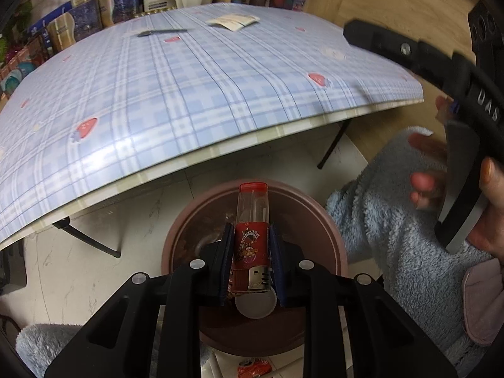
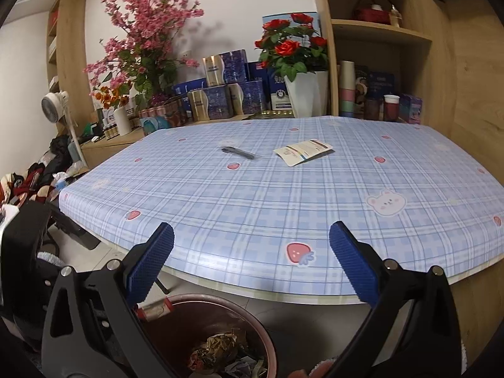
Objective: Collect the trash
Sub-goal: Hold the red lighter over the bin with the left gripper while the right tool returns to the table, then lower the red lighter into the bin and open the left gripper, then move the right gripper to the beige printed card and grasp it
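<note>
My left gripper (image 1: 251,236) is shut on a red lighter (image 1: 252,230) and holds it over the brown trash bin (image 1: 327,236) on the floor below the table edge. My right gripper (image 2: 251,263) is open and empty above the front edge of the table (image 2: 252,195). The right gripper also shows in the left wrist view (image 1: 409,53) at the upper right. The bin (image 2: 252,318) in the right wrist view holds crumpled wrappers (image 2: 220,352). On the table lie a white packet (image 2: 302,151) and a dark pen-like item (image 2: 237,153); both also show in the left wrist view, packet (image 1: 233,21), dark item (image 1: 162,32).
Flower pots (image 2: 302,97), boxes (image 2: 220,100) and cups (image 2: 346,88) stand behind the table. A wooden shelf (image 2: 378,31) is at the right. A fan (image 2: 53,104) and clothes (image 2: 37,176) are at the left. Folding table legs (image 1: 88,239) stand beside the bin.
</note>
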